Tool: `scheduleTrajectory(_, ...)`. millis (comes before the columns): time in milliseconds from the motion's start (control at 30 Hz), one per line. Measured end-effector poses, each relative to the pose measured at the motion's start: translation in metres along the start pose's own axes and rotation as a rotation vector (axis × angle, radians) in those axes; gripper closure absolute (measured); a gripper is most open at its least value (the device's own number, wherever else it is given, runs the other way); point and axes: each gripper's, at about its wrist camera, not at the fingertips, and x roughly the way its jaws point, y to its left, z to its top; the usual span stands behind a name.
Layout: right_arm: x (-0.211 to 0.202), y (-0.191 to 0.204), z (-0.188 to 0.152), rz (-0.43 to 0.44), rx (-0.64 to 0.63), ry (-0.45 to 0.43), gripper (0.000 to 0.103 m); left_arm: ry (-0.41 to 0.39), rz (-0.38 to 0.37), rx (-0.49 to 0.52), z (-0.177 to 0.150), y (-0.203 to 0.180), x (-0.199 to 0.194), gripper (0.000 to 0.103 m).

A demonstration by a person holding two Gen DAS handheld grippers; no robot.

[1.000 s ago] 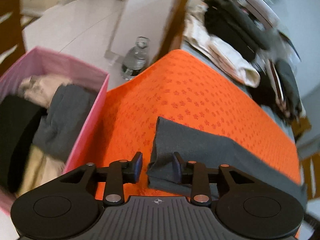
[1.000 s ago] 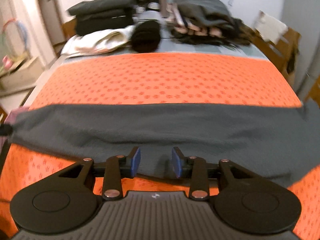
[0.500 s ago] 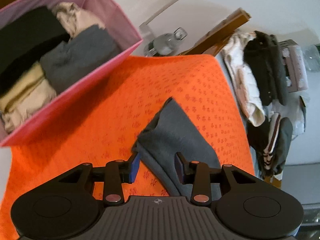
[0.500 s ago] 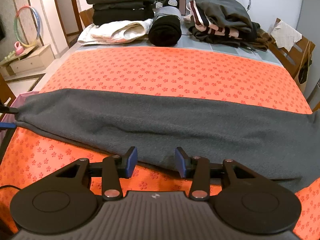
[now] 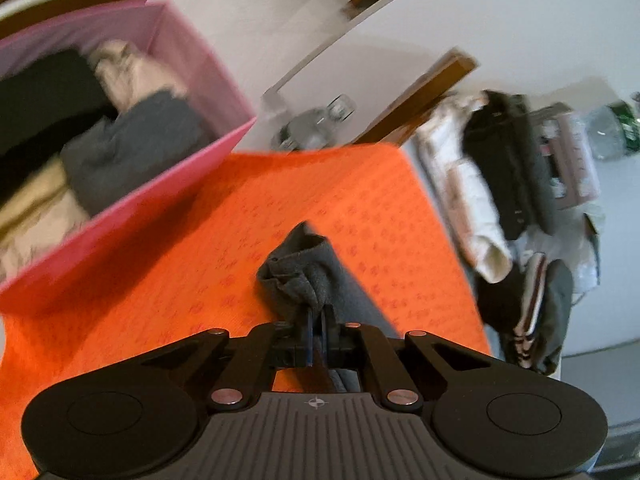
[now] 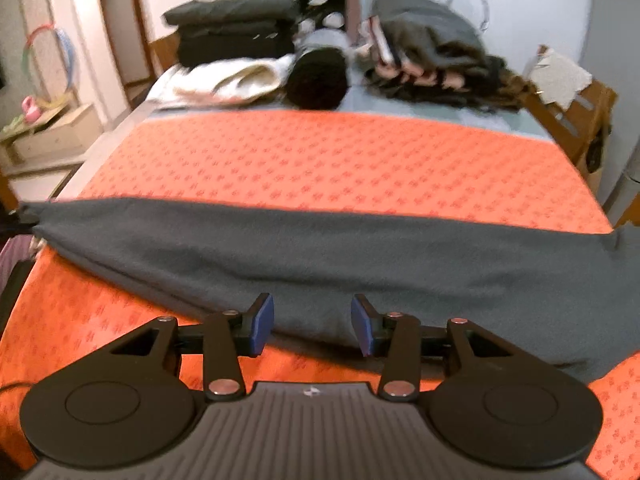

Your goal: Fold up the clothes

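Observation:
A long dark grey garment (image 6: 320,252) lies folded into a band across the orange flowered cloth (image 6: 320,160) on the table. My left gripper (image 5: 318,320) is shut on the garment's left end (image 5: 304,272), which bunches up just ahead of the pinched jaws. In the right wrist view that end (image 6: 36,216) is drawn to a point at the far left. My right gripper (image 6: 313,326) stands open over the garment's near edge, its blue pads (image 6: 262,322) apart with the cloth lying beneath and between them, not pressed.
A pink fabric box (image 5: 192,176) holding folded clothes stands left of the table. A water bottle (image 5: 312,124) sits on the floor. Folded dark clothes (image 6: 236,32), a cream garment (image 6: 228,80), a black roll (image 6: 318,74) and a heap of clothes (image 6: 436,60) line the far edge.
My left gripper has shut on the garment's end, which now bunches between its jaws, and the hand has rolled. The right gripper stays open in the same place.

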Motion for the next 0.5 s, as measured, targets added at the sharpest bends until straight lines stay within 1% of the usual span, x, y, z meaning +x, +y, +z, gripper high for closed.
scheduleTrajectory(100,0.008,-0.012,0.000,-0.050,0.049,-0.005,0.053,-0.007,0.014,0.058,-0.001,-0.002,0.002,0.097)
scheduleTrajectory(167,0.020,-0.022,-0.006,-0.079,0.076,0.022,0.052,-0.015,0.027,0.099,-0.004,-0.003,0.004,0.097)
scheduleTrajectory(200,0.028,-0.027,-0.010,-0.084,0.093,0.053,0.052,-0.019,0.031,0.119,-0.005,-0.005,0.004,0.097)
scheduleTrajectory(233,0.036,-0.031,-0.014,-0.073,0.104,0.091,0.052,-0.024,0.031,0.142,-0.006,-0.007,0.003,0.097)
scheduleTrajectory(267,0.040,-0.033,-0.017,-0.063,0.105,0.108,0.052,-0.031,0.030,0.168,-0.007,-0.010,0.002,0.097)
scheduleTrajectory(367,0.034,-0.033,-0.018,-0.053,0.092,0.093,0.051,-0.065,0.019,0.248,-0.009,-0.023,-0.005,0.097)
scheduleTrajectory(500,0.022,-0.037,-0.015,-0.016,0.112,0.069,0.051,-0.137,-0.017,0.373,-0.017,-0.049,-0.020,0.097)
